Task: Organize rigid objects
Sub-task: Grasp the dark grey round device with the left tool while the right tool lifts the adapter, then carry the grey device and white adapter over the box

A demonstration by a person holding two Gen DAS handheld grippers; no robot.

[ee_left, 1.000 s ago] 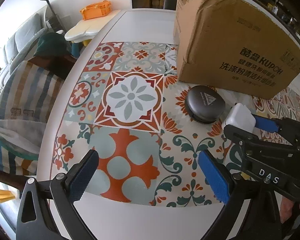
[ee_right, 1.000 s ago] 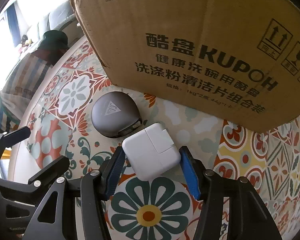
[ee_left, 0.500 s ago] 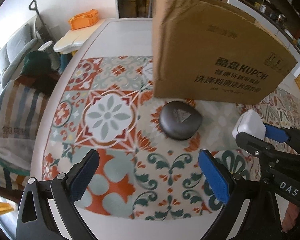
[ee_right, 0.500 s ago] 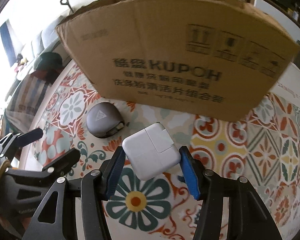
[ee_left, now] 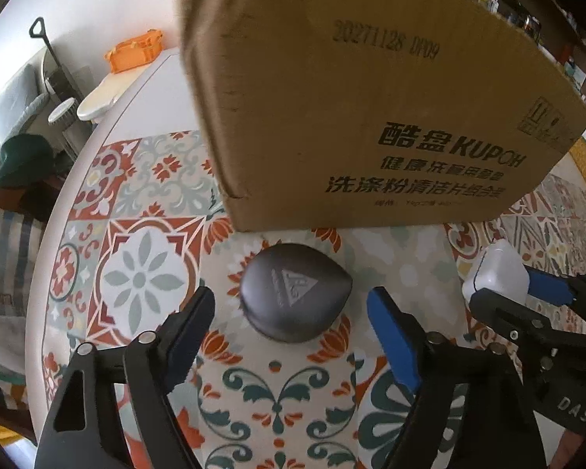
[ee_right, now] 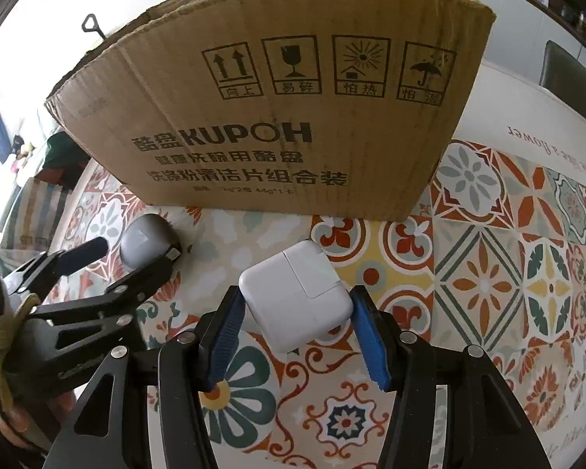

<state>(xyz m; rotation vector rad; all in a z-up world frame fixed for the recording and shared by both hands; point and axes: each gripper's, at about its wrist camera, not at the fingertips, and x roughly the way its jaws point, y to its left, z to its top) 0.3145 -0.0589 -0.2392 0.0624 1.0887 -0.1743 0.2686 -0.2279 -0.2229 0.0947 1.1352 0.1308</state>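
Observation:
A dark grey rounded case (ee_left: 295,291) lies on the patterned tablecloth just in front of a large cardboard box (ee_left: 371,117). My left gripper (ee_left: 291,336) is open, its blue pads on either side of the case and slightly short of it. My right gripper (ee_right: 297,322) is shut on a white square power adapter (ee_right: 297,297) and holds it above the cloth, in front of the box (ee_right: 277,117). The adapter also shows at the right of the left wrist view (ee_left: 496,273). The case shows in the right wrist view (ee_right: 146,244), partly behind the left gripper's fingers.
The round table's white edge (ee_left: 47,273) curves along the left. Beyond it are a striped fabric, a sofa and a small table with an orange basket (ee_left: 134,49). Patterned cloth (ee_right: 508,273) extends to the right of the box.
My left gripper has moved forward and right to the grey case, which now sits between its pads. My right gripper has carried the adapter to the right along the box front.

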